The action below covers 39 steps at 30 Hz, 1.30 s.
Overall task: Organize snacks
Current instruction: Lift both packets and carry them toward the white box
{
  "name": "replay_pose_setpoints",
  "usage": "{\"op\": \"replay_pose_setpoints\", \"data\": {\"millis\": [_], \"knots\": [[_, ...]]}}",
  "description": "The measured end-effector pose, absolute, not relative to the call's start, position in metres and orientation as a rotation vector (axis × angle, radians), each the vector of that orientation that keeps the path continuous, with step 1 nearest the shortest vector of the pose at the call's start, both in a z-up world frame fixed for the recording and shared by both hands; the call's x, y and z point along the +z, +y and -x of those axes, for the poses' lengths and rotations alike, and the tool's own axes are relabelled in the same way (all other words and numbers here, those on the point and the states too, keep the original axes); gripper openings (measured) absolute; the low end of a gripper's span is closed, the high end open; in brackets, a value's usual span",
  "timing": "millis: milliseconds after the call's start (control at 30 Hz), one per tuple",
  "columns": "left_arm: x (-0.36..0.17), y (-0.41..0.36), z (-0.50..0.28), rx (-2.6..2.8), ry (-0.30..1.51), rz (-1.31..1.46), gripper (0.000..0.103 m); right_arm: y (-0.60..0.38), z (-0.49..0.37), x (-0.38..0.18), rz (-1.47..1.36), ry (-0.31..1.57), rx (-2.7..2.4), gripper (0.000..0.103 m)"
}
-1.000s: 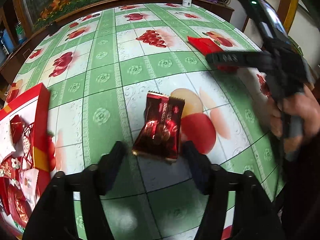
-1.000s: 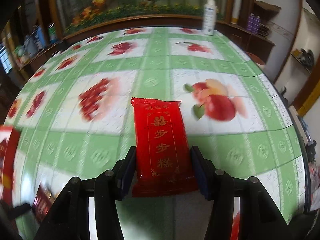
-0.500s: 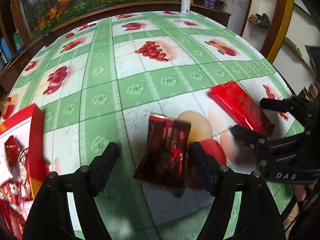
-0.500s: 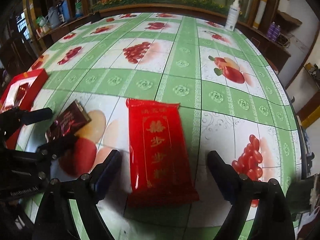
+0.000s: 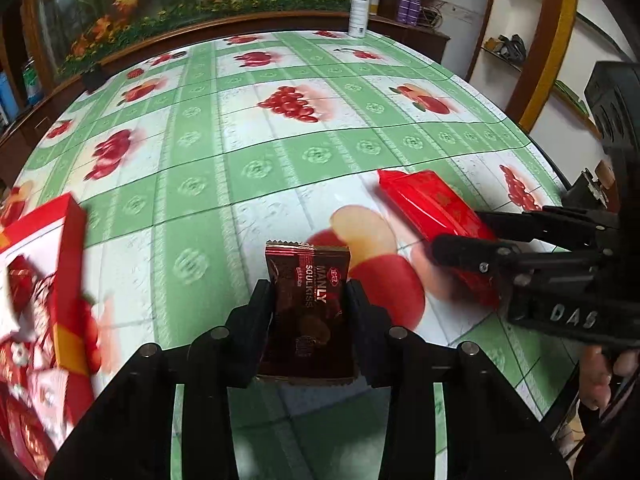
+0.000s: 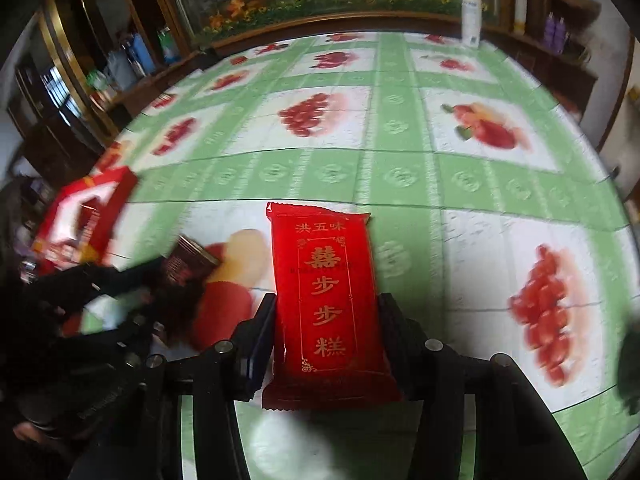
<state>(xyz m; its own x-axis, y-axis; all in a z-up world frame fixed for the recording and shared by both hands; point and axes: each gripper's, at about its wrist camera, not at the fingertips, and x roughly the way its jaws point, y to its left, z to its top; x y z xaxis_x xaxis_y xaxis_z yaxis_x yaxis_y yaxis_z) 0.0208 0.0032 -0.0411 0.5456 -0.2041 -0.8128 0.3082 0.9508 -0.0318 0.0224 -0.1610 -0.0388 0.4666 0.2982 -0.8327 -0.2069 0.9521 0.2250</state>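
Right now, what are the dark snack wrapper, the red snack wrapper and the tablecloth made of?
Dark snack wrapper: probably shiny foil-like plastic; it glints and has crimped ends. Red snack wrapper: glossy plastic film, it seems, with gold print and a crimped top edge. Tablecloth: likely wipeable vinyl; smooth, printed, faintly embossed.

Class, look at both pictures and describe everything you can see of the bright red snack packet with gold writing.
The red packet is a flat, glossy oblong wrapper with crimped ends, a gold frame and gold Chinese characters. It lies lengthwise between the right gripper fingers, whose jaws are closing against its long sides. In the left wrist view it sits right of the dark brown packet, over the green fruit-print tablecloth.
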Motion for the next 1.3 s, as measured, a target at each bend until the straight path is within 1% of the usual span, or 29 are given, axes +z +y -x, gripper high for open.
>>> {"op": "replay_pose_setpoints", "data": {"millis": [233, 833, 1300], "knots": [[-0.021, 0.03, -0.002, -0.224, 0.877, -0.121, 0.035, -0.146, -0.021, -0.037, -0.189, 1.073, 0.407, 0.05], [0.01, 0.082, 0.032, -0.095, 0.757, -0.12, 0.035, -0.097, -0.012, -0.022, -0.168, 1.079, 0.491, 0.05], [0.019, 0.141, 0.056, 0.029, 0.708, -0.072, 0.035, -0.06, -0.003, -0.016, -0.141, 1.062, 0.533, 0.05]]}}
